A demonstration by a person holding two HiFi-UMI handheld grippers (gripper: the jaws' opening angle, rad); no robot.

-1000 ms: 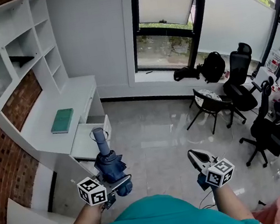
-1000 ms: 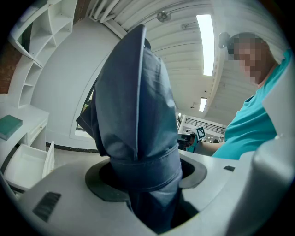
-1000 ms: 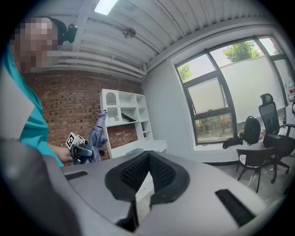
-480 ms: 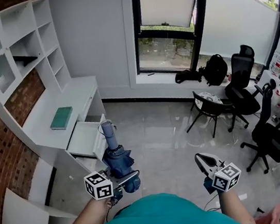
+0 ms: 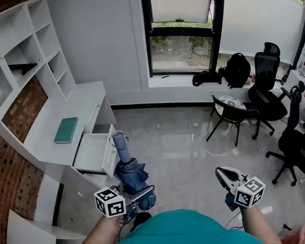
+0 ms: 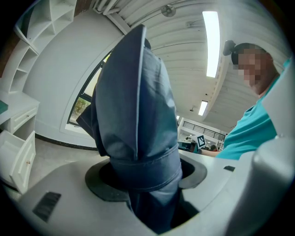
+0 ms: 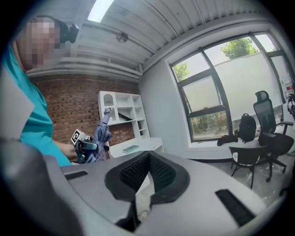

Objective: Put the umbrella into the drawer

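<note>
"Umbrella [image 5: 127,170]: where is it, and what has it?"

"It stands up out of the left claw [image 5: 138,197], whose jaws are clamped on the folded blue cloth just by its strap. The open drawer [image 5: 110,153] in the white bench [image 5: 82,109] lies ahead of that claw and to its left. The umbrella is not in it yet."

"And the right claw [image 5: 221,172]?"

"Jaws together, nothing between them, well off to the left claw's right."

"How will it handle?"

"Light, I judge, with a stiff core under soft, slippery cloth, so it could slide or tilt in the jaws. A hold at the strap, where the bundle is tightest, seems best."

"Any brand or writing?"

"None I can read. There are only square black-and-white markers on the claws' cubes [image 5: 110,202]."
</note>
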